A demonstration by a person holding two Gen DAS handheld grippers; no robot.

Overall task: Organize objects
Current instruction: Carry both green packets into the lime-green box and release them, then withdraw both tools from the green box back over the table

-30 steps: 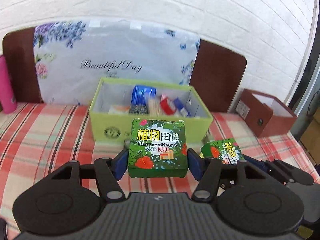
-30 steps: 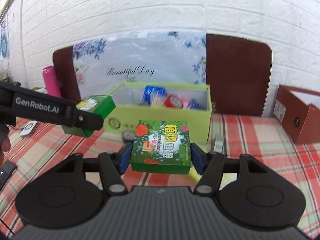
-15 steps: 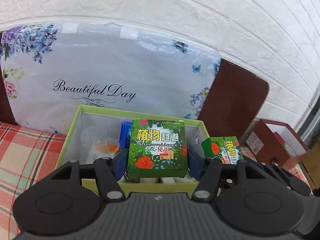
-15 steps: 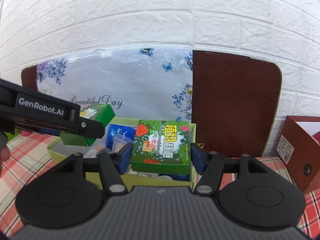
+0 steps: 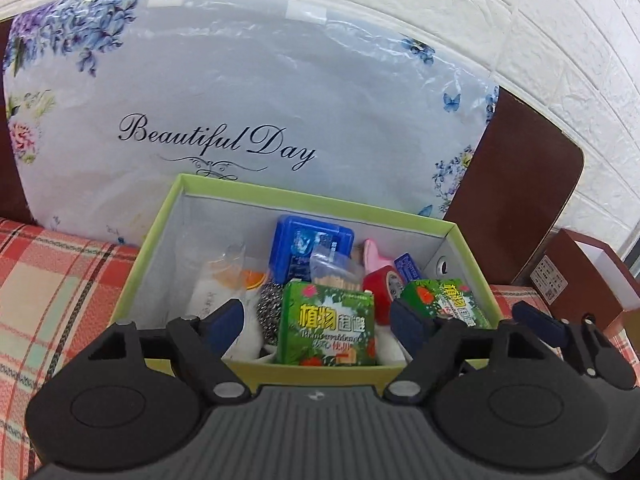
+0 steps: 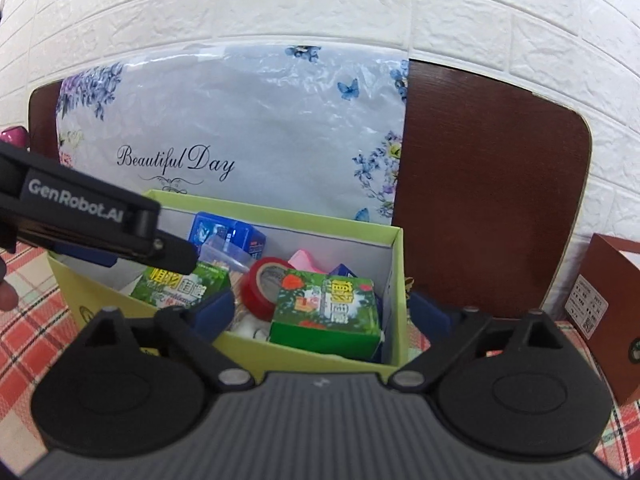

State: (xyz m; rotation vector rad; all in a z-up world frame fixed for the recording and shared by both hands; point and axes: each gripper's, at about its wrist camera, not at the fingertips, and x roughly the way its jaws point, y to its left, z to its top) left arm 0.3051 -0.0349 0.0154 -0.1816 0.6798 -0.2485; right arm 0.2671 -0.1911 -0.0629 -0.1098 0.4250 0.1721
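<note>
A light green storage box (image 5: 160,224) (image 6: 396,280) stands on the checked tablecloth. Two green printed cartons now lie inside it: one (image 5: 328,330) (image 6: 180,286) near the front middle, the other (image 5: 444,304) (image 6: 326,310) at the right end. My left gripper (image 5: 318,322) is open above the first carton, apart from it. My right gripper (image 6: 324,312) is open around the second carton without pressing it. The left gripper's black arm (image 6: 92,224) crosses the right wrist view.
The box also holds a blue case (image 5: 312,244), red tape roll (image 6: 266,286), steel scourer (image 5: 270,308), toothpicks bag (image 5: 334,268) and a pink item (image 5: 374,254). A floral "Beautiful Day" board (image 5: 240,100) leans behind. A brown box (image 6: 608,320) stands right.
Both grippers moved forward over the green box, opened and let go of their cartons, which now lie inside the box.
</note>
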